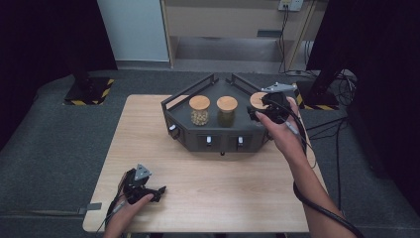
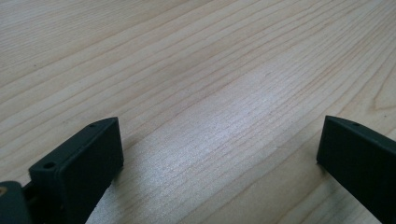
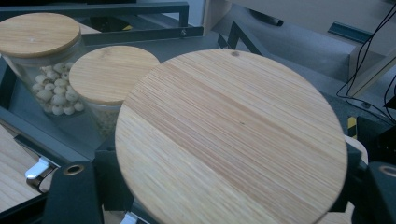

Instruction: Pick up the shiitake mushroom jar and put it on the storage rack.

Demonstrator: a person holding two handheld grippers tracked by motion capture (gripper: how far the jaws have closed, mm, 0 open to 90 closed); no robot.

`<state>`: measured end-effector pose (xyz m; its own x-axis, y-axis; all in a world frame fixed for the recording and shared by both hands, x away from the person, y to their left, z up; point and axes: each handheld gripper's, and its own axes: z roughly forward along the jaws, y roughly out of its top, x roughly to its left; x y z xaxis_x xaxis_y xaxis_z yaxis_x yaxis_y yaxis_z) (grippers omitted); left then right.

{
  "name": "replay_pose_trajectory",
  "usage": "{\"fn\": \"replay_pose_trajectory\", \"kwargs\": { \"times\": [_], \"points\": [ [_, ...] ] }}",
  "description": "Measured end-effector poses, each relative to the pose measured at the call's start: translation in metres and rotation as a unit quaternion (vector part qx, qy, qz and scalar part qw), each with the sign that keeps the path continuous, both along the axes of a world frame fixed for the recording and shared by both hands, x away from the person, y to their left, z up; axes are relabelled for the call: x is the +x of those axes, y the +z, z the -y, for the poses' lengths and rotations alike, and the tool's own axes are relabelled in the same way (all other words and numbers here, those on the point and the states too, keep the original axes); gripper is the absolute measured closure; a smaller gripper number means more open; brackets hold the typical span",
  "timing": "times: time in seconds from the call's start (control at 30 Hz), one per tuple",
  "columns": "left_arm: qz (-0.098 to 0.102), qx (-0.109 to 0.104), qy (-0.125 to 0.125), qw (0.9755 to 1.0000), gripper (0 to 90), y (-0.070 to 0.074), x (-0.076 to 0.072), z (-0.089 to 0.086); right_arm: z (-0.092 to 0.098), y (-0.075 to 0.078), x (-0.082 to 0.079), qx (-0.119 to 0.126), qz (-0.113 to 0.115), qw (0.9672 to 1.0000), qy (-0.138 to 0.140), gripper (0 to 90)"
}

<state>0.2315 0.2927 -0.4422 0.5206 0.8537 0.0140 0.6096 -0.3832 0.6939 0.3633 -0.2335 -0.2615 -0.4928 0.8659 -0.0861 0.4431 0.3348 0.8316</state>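
Clearly the right gripper (image 1: 261, 110) fingers clamp the smooth, stiff lid (image 3: 231, 135) by its rim at right, while the left gripper (image 1: 153, 192) fingers gape empty.

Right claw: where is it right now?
In the high view the right claw is at the right end of the dark rack, shut on the third jar, next to the middle jar.
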Motion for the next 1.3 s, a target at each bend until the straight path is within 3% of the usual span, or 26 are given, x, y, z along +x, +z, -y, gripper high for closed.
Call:
{"fn": "replay_pose_trajectory", "kwargs": {
  "times": [1.3],
  "points": [
    [0.000,0.000,-0.001,1.0000,0.0,0.000,0.000,0.000,-0.012,-0.010,0.030,0.004,-0.013,0.9998,-0.015,25.7]
  ]
}}
